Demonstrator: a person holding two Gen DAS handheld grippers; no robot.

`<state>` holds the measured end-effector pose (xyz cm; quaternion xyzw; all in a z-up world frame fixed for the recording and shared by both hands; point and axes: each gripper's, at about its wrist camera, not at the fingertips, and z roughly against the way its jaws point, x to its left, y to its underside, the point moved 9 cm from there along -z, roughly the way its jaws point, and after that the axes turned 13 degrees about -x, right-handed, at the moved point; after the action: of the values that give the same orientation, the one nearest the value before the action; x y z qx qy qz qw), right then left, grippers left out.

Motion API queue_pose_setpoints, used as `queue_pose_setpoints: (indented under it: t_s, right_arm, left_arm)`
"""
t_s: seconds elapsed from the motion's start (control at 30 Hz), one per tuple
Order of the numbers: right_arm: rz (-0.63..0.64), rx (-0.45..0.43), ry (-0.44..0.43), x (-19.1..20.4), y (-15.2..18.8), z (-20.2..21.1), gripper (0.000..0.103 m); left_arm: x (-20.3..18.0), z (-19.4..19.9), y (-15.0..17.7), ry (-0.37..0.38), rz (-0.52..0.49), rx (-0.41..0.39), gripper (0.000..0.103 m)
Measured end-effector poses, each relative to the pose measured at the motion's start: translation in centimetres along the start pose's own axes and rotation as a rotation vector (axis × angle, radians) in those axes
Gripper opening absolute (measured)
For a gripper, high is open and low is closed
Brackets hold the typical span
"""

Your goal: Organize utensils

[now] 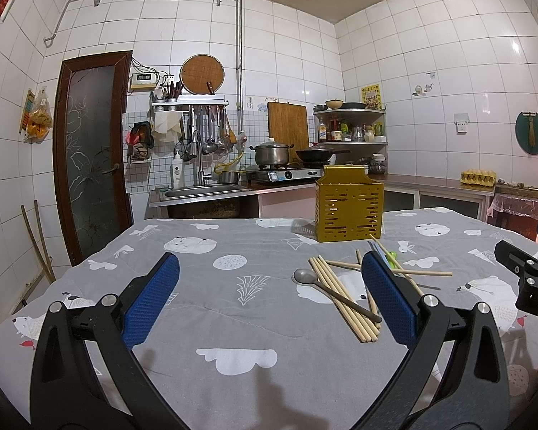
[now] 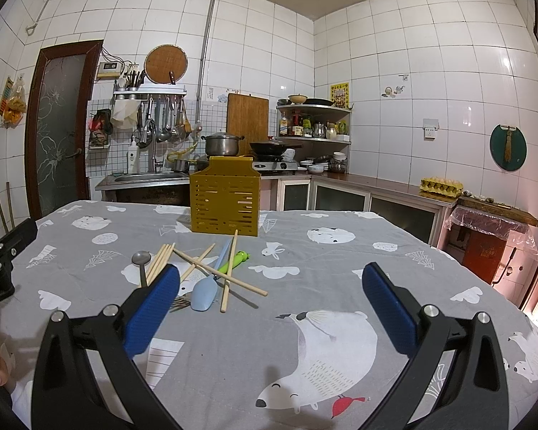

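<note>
A yellow slotted utensil holder [image 1: 348,208] stands upright on the grey patterned tablecloth [image 1: 233,308]; it also shows in the right wrist view [image 2: 225,200]. In front of it lies a loose pile: several wooden chopsticks [image 1: 344,301] [image 2: 211,268], a metal spoon [image 1: 303,275] [image 2: 141,258], a light blue spoon [image 2: 205,295] and a green utensil [image 2: 236,261]. My left gripper [image 1: 270,265] is open and empty, with the pile by its right finger. My right gripper [image 2: 272,274] is open and empty, with the pile by its left finger.
The table's far edge faces a kitchen counter with a sink [image 1: 201,190], a stove with a pot [image 1: 272,152] and a wok, and a corner shelf. A door [image 1: 89,150] is at the left. An egg tray [image 2: 441,184] sits on the right counter.
</note>
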<state>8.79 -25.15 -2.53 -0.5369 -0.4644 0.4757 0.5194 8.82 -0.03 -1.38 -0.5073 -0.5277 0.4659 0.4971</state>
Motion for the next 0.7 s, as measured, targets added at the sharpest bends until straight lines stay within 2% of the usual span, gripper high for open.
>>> queue_pose_setpoints:
  t_s: [0.7]
  right_arm:
    - [-0.002,-0.006,0.005,-0.8,-0.1,-0.4,0.099]
  left_arm:
    - [-0.7,0.2,-0.3,0.008,0.000,0.008,0.098]
